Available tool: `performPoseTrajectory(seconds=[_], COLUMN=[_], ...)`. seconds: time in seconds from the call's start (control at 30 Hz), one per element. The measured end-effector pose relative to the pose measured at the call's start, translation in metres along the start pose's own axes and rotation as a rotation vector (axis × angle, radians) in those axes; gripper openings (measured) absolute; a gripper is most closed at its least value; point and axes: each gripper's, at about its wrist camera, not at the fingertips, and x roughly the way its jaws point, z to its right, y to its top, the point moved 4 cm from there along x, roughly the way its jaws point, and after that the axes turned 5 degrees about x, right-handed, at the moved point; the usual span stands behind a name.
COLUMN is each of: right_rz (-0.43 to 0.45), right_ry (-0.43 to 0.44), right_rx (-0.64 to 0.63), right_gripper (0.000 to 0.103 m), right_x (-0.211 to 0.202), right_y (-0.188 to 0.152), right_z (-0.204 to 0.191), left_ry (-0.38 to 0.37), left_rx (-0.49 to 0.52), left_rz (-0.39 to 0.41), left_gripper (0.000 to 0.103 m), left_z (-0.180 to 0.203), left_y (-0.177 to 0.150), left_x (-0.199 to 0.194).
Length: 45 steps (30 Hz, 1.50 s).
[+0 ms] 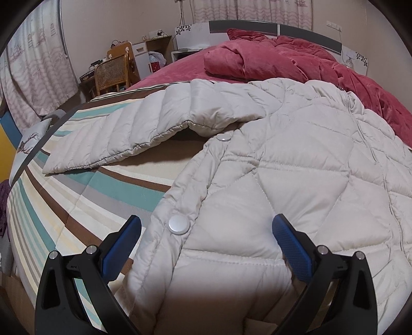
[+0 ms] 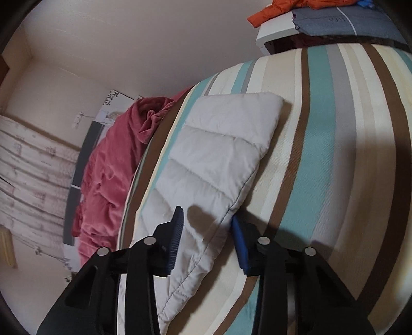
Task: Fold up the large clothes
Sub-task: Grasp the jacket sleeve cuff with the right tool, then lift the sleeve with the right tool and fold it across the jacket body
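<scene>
A beige quilted puffer jacket [image 1: 296,167] lies spread on the striped bedcover [image 1: 77,195], with one sleeve [image 1: 123,134] stretched out to the left. My left gripper [image 1: 207,224] is open wide over the jacket's front edge, and a silver snap button [image 1: 179,224] sits between its blue pads. In the right wrist view the other sleeve [image 2: 221,144] lies flat on the striped bedcover [image 2: 334,154]. My right gripper [image 2: 206,219] is partly open. One finger hovers over the sleeve and casts a shadow on it, the other sits at the sleeve's edge.
A crumpled red duvet [image 1: 283,59] is heaped at the far side of the bed, also visible as the red duvet [image 2: 110,165]. A wicker chair [image 1: 112,74] and desk stand by the curtains. An orange garment [image 2: 273,10] and grey folded cloth [image 2: 342,20] rest on a white stand beyond the bed.
</scene>
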Motion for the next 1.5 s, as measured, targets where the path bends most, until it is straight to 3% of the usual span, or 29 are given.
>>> performPoseTrajectory(seconds=[0.07,0.17,0.43,0.63,0.83,1.03,1.2,1.5], right_rz=[-0.002,0.002,0.106,0.209,0.319,0.364,0.446,0.55], right_ry=[-0.047,-0.08,-0.157,-0.17,-0.126,-0.082,-0.024,0.143], right_rx=[-0.049,-0.107,-0.441,-0.773,-1.086,-1.412,-1.717,-2.14], right_gripper=[0.017,0.01,0.006,0.004,0.004,0.004,0.004,0.004], right_x=[0.005,0.006,-0.016,-0.037,-0.061,-0.067,-0.078,-0.1], right_y=[0.003,0.003,-0.02,-0.072,-0.148,-0.255,-0.344,-0.456], right_z=[-0.003,-0.009,-0.055,-0.112,-0.16,-0.19,-0.194,-0.175], left_ry=[0.003,-0.005,0.002,0.001,-0.01,0.013,0.023,0.008], left_rx=[0.006,0.003,-0.002,-0.014,-0.025,-0.016,-0.01,-0.025], left_rz=[-0.008,-0.015,-0.016,-0.01,-0.01,0.0,0.005,0.004], left_gripper=[0.101,0.101,0.101,0.101,0.101,0.101,0.101,0.101], left_z=[0.002,0.001,0.002,0.001,-0.001,0.002,0.003,0.001], left_y=[-0.001,-0.002,-0.003,-0.005,-0.006,-0.007,-0.006,-0.007], left_x=[0.002,0.005,0.007,0.007,0.007,0.006,0.005,0.007])
